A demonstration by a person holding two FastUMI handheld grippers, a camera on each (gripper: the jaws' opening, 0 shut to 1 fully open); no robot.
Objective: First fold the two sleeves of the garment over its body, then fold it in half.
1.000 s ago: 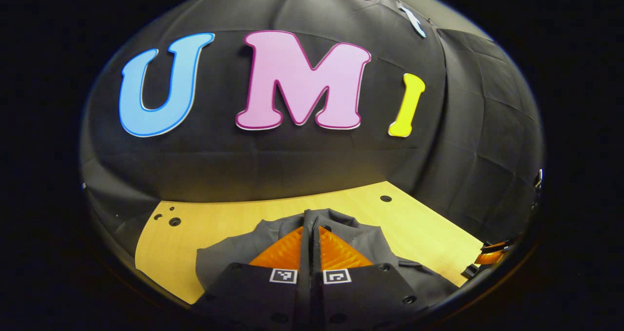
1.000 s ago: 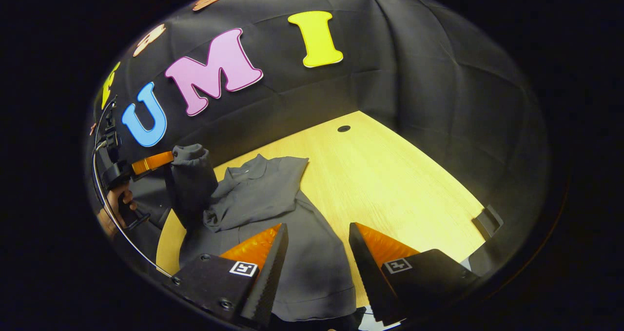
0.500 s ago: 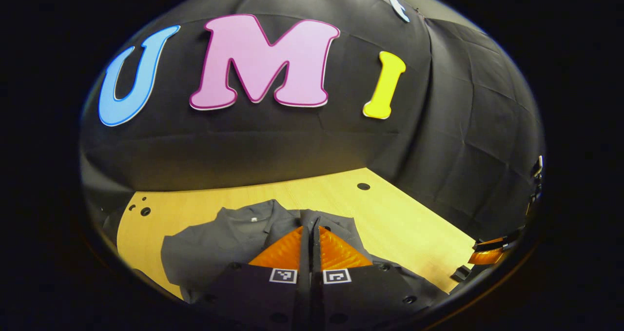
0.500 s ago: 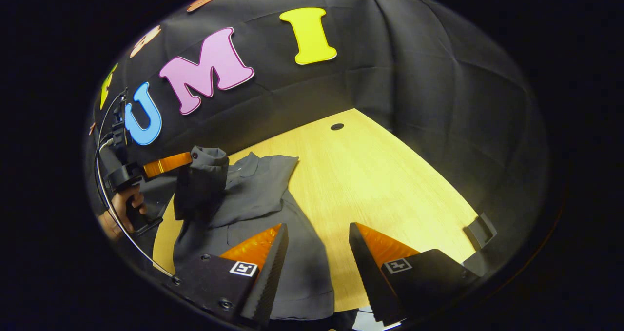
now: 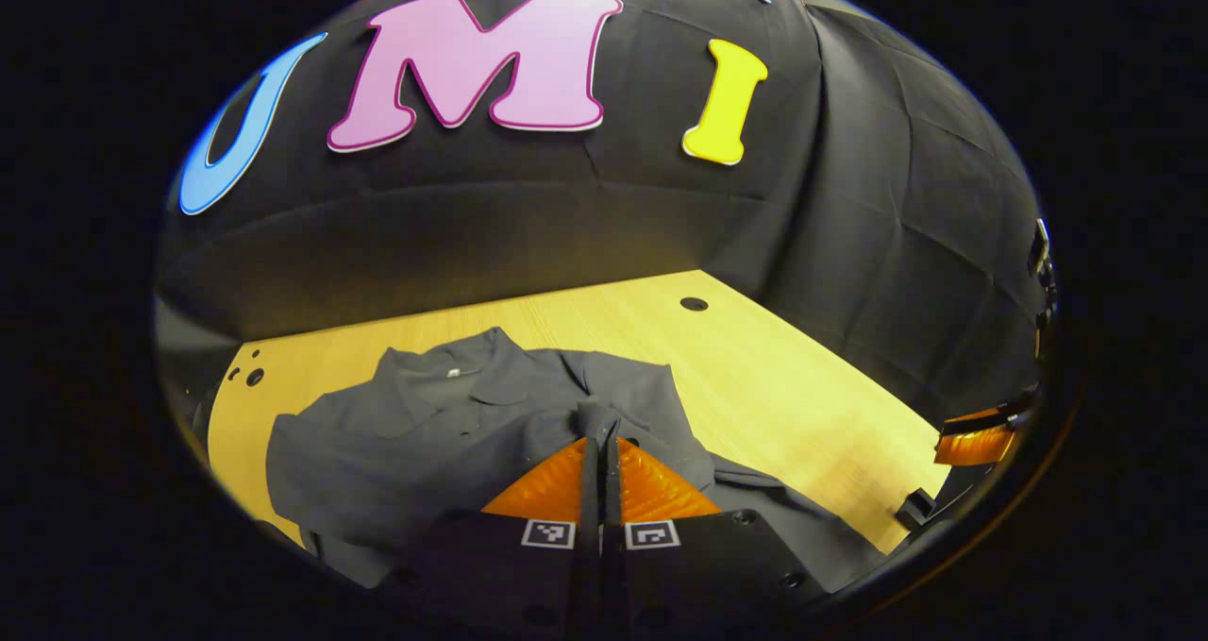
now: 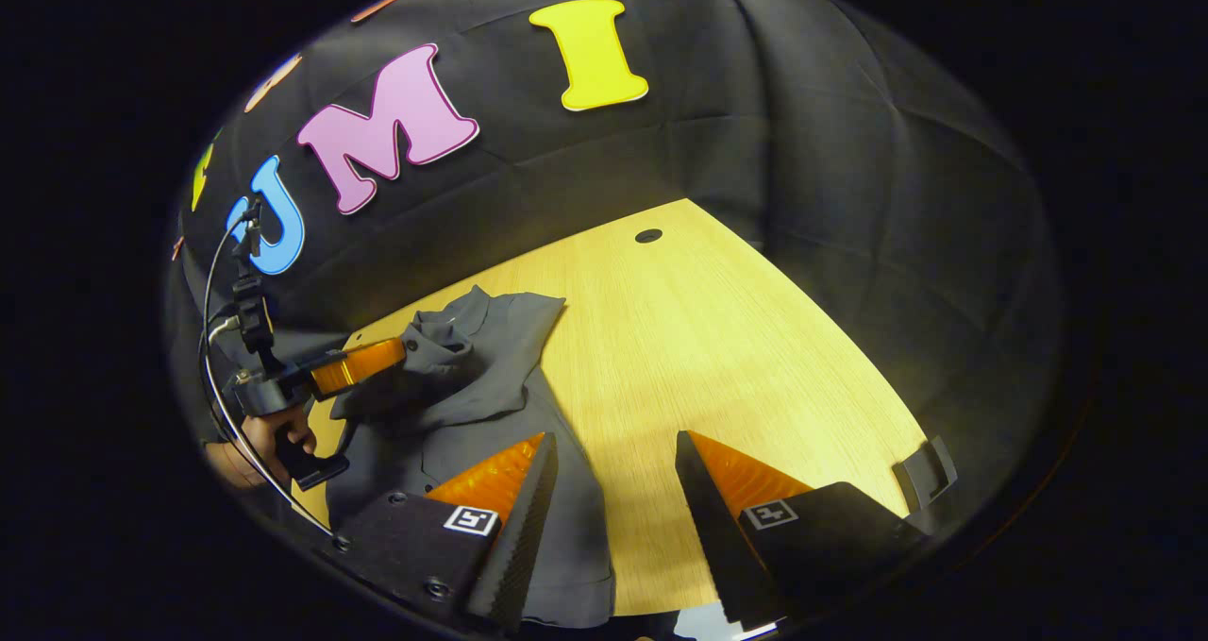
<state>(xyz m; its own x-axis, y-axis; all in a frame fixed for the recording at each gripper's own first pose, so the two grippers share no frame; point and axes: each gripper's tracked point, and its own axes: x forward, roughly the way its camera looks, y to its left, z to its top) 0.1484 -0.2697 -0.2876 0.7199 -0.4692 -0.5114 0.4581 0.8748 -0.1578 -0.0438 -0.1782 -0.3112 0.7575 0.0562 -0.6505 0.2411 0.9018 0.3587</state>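
Fingers of left gripper (image 5: 600,438) pinch a sleeve (image 5: 596,416) over the grey garment (image 5: 415,433) on the table (image 5: 755,386). Right gripper (image 6: 613,476) spread, 6 o'clock; garment at 9 o'clock. No legible writing.

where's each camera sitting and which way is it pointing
Left gripper view: rides the left hand-held gripper, looking across the table at the wall; its shut fingers pinch a sleeve of the shirt.
Right gripper view: rides the right hand-held gripper, open above the table, looking across it; a hand holds the left hand-held gripper.
Shared: shirt, table, each other's gripper.
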